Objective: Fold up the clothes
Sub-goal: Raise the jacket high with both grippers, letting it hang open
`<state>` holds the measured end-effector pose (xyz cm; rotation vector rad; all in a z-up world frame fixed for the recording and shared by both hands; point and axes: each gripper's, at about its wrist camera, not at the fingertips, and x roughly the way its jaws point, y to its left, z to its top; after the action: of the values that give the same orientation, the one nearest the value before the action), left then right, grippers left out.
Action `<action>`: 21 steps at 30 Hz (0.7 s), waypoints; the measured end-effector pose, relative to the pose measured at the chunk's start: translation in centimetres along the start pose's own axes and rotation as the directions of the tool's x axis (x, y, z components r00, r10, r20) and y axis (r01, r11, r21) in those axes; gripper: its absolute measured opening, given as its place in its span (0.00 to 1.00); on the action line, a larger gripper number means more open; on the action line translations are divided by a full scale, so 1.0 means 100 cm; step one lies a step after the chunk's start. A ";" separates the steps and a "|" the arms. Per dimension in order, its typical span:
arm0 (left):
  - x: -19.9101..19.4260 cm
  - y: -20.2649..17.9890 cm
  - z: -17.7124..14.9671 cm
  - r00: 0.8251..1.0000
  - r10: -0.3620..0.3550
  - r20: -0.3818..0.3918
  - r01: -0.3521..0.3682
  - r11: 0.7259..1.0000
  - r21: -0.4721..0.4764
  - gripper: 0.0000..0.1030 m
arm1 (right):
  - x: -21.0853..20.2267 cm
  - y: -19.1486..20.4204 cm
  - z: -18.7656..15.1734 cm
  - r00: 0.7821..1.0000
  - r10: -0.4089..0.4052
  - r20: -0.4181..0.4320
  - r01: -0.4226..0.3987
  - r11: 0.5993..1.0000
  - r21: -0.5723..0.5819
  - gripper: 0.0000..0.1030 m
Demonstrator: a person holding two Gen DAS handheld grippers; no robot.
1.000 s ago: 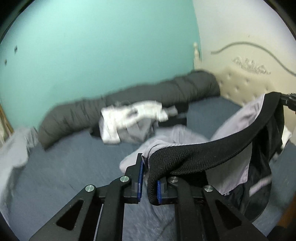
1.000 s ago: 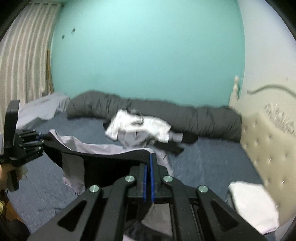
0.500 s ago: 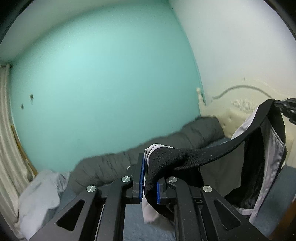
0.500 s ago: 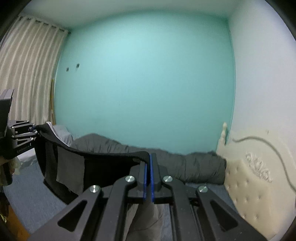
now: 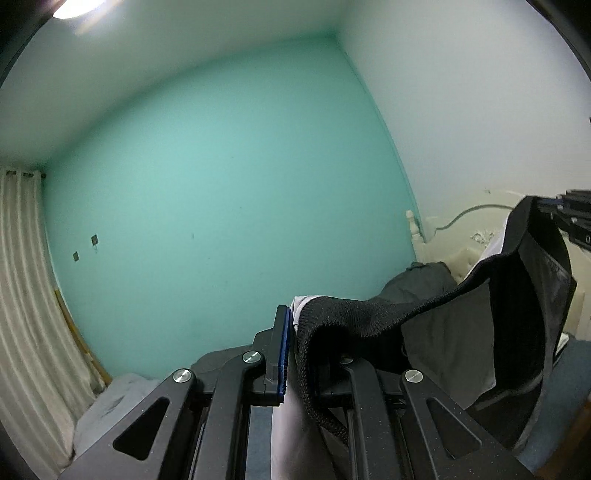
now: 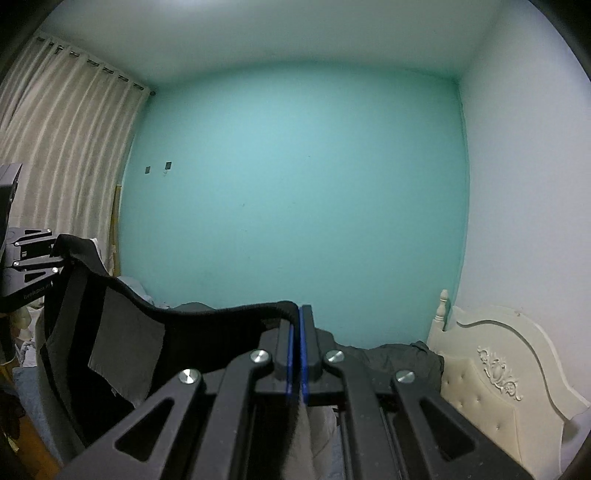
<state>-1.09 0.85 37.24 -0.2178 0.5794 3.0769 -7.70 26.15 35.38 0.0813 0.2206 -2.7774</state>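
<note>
A grey garment with a black ribbed waistband [image 5: 373,314] hangs in the air, stretched between both grippers. My left gripper [image 5: 299,343] is shut on one end of the waistband, whose black knit bunches over its right finger. My right gripper [image 6: 296,343] is shut on the other end of the waistband [image 6: 221,312], pinched thin between the blue pads. Each gripper shows in the other's view: the right gripper [image 5: 554,205] at the far right edge, the left gripper [image 6: 55,254] at the far left edge. A grey pocket lining [image 6: 125,343] dangles inside the garment.
A teal wall [image 6: 295,203] fills both views. A cream tufted headboard [image 6: 498,373] stands at the right, a rolled dark grey duvet [image 6: 399,356] lies along the wall on the bed, and striped curtains [image 6: 62,147] hang at the left. A ceiling lamp [image 5: 74,7] glows above.
Both grippers have risen high with the garment held taut between them. The bed and the pile of clothes on it have dropped out of sight, and wall and ceiling now fill the views.
</note>
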 end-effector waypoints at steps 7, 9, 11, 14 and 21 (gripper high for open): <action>-0.040 0.003 -0.011 1.000 -0.001 0.014 0.001 1.000 -0.012 0.09 | -0.028 0.017 0.000 1.000 0.002 0.003 -0.002 1.000 0.004 0.02; -0.048 0.002 -0.014 1.000 -0.003 0.022 0.003 1.000 -0.021 0.09 | -0.035 0.025 0.002 1.000 -0.006 0.005 0.006 1.000 -0.008 0.02; -0.056 0.003 -0.018 1.000 -0.009 0.028 0.010 0.999 -0.033 0.09 | -0.042 0.031 0.001 1.000 -0.021 -0.002 0.021 1.000 -0.023 0.02; -0.056 -0.002 -0.025 0.999 -0.025 0.025 0.026 0.999 -0.048 0.09 | -0.049 0.040 -0.003 0.999 -0.044 -0.022 0.043 0.998 -0.037 0.02; -0.044 -0.018 -0.048 0.998 -0.056 -0.023 0.055 0.998 -0.044 0.09 | -0.039 0.047 -0.025 0.994 -0.054 -0.099 0.052 0.998 -0.029 0.02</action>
<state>3.94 0.92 32.77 -0.2664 0.4982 3.0397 -2.33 23.49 32.57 0.2115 0.2893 -2.8253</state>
